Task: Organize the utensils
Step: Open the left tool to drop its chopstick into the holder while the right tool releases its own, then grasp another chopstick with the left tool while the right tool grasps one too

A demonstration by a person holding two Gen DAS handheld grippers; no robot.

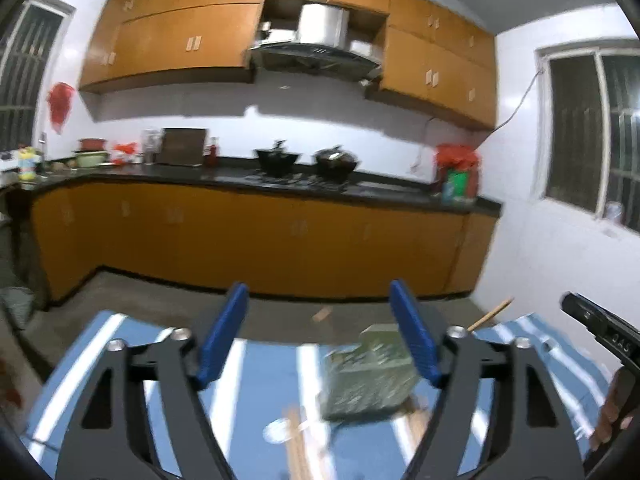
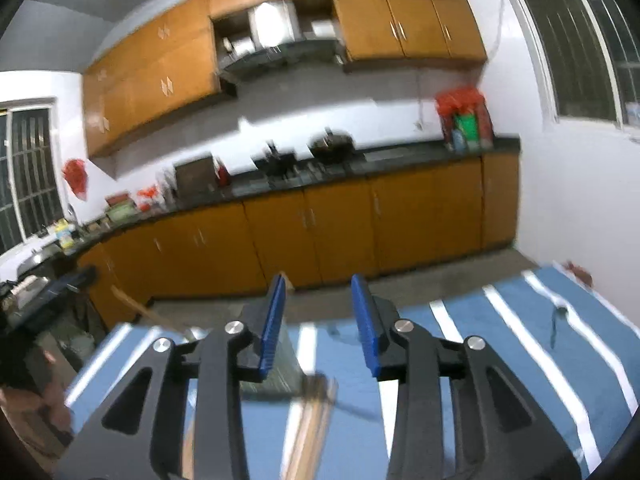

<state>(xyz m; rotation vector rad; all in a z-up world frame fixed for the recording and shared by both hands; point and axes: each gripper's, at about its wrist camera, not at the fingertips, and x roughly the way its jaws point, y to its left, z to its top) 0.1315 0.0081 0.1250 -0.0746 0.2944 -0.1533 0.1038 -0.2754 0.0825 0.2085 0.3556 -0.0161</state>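
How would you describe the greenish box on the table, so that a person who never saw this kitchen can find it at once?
Start at the table with the blue cloth with white stripes, in front of the orange kitchen cabinets. The greenish patterned box stands on it, seen between the left gripper's blue fingers. The wooden chopsticks beside it lie flat and thin; the box alone is blocky and upright.

1. We can make out one marking only: pale characters that look like "0A5" on the black body of the other gripper (image 1: 600, 326) at the right edge of the left wrist view; they are small and blurred, so we are not sure of them.
2. The greenish patterned box (image 1: 370, 376) on the striped cloth carries print, but we cannot read it.
3. The green package (image 2: 466, 126) on the counter is too blurred to read.
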